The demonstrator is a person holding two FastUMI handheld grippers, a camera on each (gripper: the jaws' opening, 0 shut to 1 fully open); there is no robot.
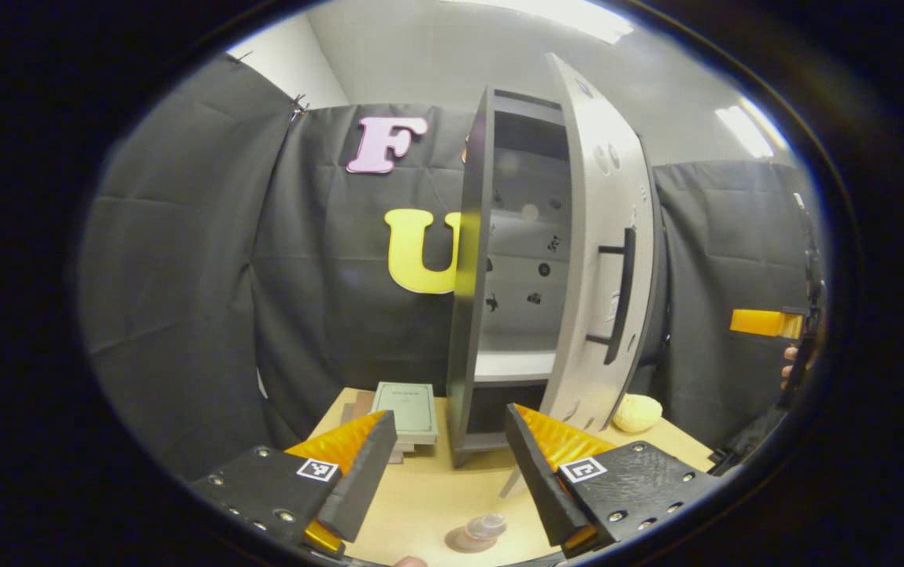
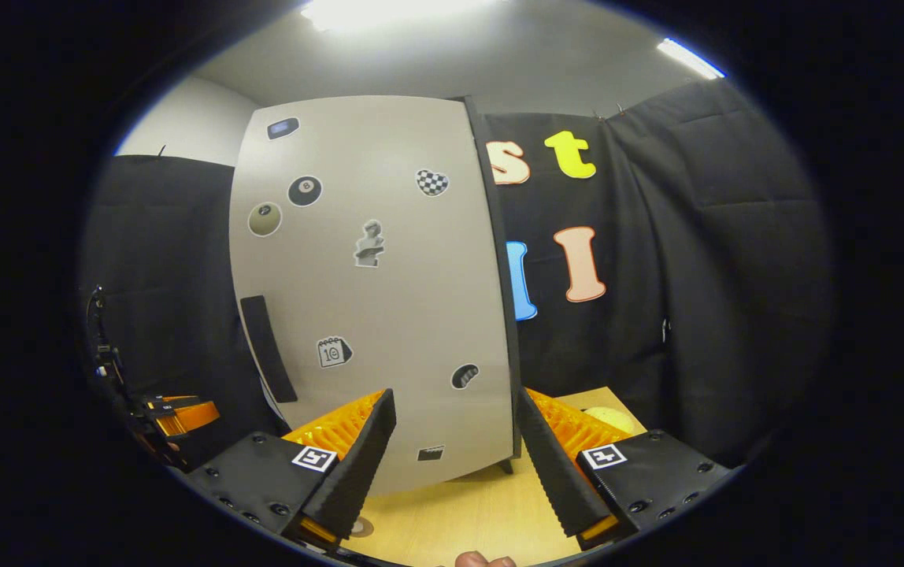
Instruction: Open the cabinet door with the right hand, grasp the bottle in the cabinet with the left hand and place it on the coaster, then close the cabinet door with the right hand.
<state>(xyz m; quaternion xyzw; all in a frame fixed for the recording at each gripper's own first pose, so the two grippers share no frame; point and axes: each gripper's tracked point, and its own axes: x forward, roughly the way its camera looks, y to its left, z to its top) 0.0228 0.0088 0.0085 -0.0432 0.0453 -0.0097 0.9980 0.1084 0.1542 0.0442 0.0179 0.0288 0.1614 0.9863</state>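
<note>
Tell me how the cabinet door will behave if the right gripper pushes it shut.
The cabinet door is a flat rigid panel hinged on one edge, so it should probably swing rather than flex. It stands partly open, so a light push on its face may close it. The tall, narrow cabinet might shift if shoved hard.
</note>
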